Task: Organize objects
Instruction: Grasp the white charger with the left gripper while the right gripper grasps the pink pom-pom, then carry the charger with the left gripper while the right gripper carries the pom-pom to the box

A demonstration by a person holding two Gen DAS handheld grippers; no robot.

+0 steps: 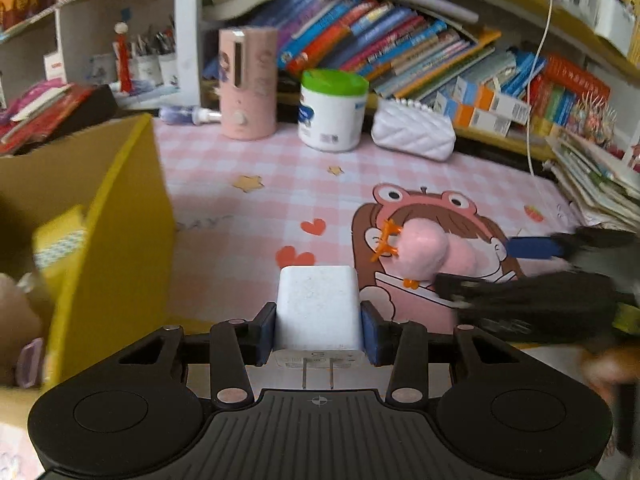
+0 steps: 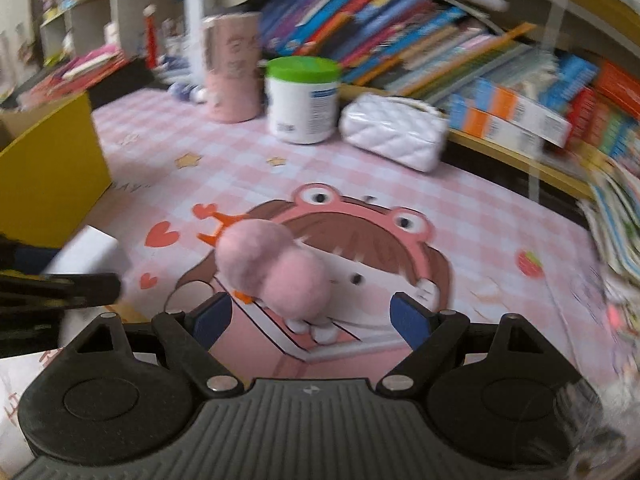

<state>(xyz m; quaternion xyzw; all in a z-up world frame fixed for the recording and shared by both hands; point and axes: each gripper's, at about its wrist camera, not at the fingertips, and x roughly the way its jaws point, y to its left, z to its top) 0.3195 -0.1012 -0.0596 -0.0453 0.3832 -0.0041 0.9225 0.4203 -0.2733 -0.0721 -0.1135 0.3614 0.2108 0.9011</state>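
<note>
Left hand-held gripper (image 1: 319,322): clamped on white charger (image 1: 318,308), blue pads (image 1: 371,330) flat against its two side faces, prongs pointing back toward the camera. Held above the desk (image 1: 248,200), just right of the yellow box (image 1: 116,240).

Charger handling, judged: hard plastic shell, stiff, light, smooth and a bit slippery. Flat opposite sides give the best purchase, as gripped now; no squeeze damage expected. Prongs best left untouched.

Right hand-held gripper (image 2: 312,314): spread wide, holding nothing, blue pads (image 2: 410,316) either side of the pink plush toy (image 2: 276,276), which lies just ahead on the desk mat (image 2: 400,184). No contact seen in the right wrist view; from the left wrist view one pad sits just right of the toy, gap unclear through blur.

Toy handling, judged: soft, fluffy, very light, compressible; likely to squash and roll rather than slip. Grip across the fat middle of the body, deep between the pads. Thin orange feet (image 2: 218,226) look flimsy, poor place to hold.

Toy appearance: two rounded pink lobes, pale fuzzy surface, small orange claw-like feet sticking out at the far left end, another orange bit underneath.

Further out: green-lidded white tub (image 1: 332,110), pink cylinder appliance (image 1: 248,82), white quilted pouch (image 1: 414,134), slanting row of books (image 1: 380,44) at the back. Yellow box open-topped, likely the drop point; contents blurred.
</note>
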